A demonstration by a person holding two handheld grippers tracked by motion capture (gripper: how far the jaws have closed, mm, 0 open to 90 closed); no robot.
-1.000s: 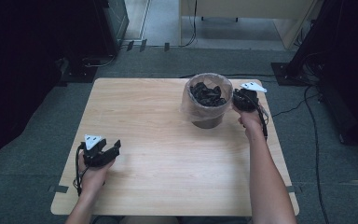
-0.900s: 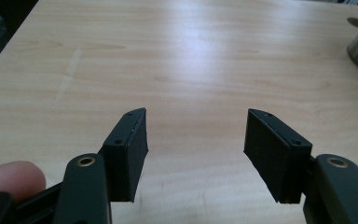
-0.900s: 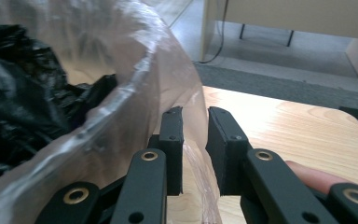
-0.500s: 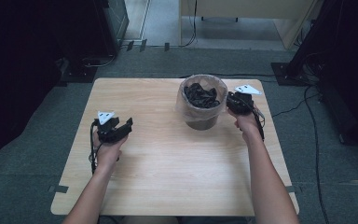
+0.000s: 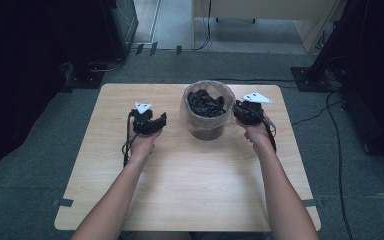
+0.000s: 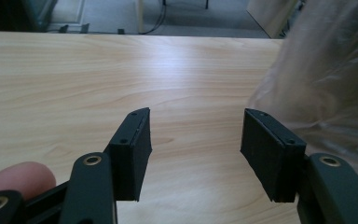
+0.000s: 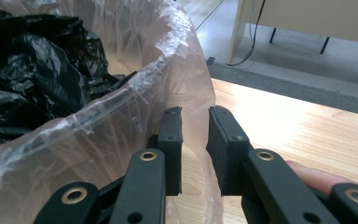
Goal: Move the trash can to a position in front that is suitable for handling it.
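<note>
- Two grippers stand beside one bin [image 5: 207,131], which sits on the table [image 5: 190,190], a little behind its middle.
- The bin wears a clear plastic liner [image 7: 135,93] folded over its rim, and crumpled black plastic [image 5: 206,103] lies inside it.
- The right gripper [image 7: 195,116], at the right side of the bin, has its jaws nearly together with a fold of the liner between them; whether they really pinch it, I cannot tell.
- The left gripper [image 6: 195,135], near the left side of the bin, has its jaws released, with nothing between them.
- I judge the liner thin, soft, slippery and easy to tear, so it is best taken at the folded rim.
- The bin probably is light and may slide.
</note>
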